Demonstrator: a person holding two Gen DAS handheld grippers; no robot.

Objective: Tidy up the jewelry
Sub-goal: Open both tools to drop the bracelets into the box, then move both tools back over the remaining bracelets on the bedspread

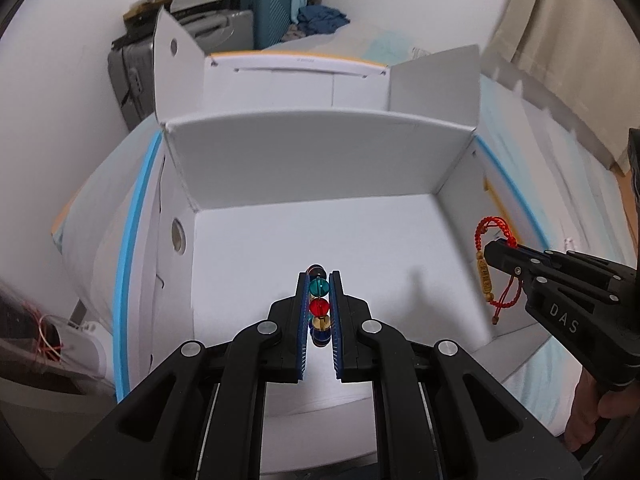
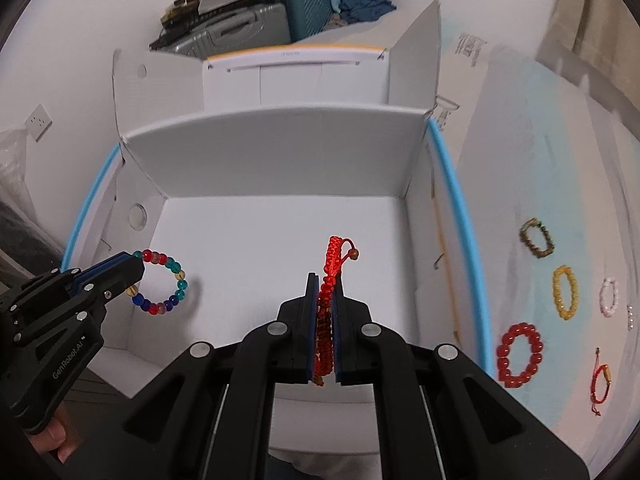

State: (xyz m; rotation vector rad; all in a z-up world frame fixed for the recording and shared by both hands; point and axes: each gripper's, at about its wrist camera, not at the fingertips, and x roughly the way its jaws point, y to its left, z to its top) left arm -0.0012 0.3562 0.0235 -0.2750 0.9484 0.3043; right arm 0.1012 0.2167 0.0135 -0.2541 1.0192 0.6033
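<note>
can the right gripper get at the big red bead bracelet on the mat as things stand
Probably not yet. The right gripper is shut on the red cord bracelet over the white box. The path to the red bead bracelet, outside the box, looks clear, but its fingers are occupied.
</note>
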